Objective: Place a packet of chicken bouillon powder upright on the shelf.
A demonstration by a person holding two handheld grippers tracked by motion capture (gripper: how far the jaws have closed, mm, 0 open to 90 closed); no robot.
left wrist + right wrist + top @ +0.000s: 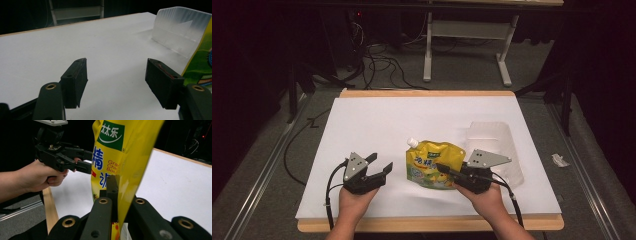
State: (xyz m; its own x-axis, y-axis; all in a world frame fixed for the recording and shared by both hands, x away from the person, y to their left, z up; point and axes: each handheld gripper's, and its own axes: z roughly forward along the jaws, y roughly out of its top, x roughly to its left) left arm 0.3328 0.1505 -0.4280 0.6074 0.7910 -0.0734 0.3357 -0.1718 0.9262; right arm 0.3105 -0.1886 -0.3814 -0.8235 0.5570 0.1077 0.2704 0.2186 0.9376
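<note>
A yellow spouted pouch (432, 161) with a white cap and green label is held over the white sheet. My right gripper (441, 168) is shut on its lower right edge. In the right gripper view the pouch (117, 150) rises upright from between the pinched jaws of that gripper (115, 185). My left gripper (382, 161) rests to the left of the pouch, open with nothing between its fingers. In the left gripper view the left gripper (116, 72) has wide-apart jaws over bare sheet, and the pouch (203, 62) is at the right edge. The left gripper (86, 162) also appears behind the pouch in the right gripper view.
A clear plastic container (494, 142) lies just right of the pouch, and stands beyond the left jaws as the container (175, 30). The white sheet (412, 120) covers a wooden-edged table (427, 93). A crumpled scrap (559, 160) lies off the sheet at the right.
</note>
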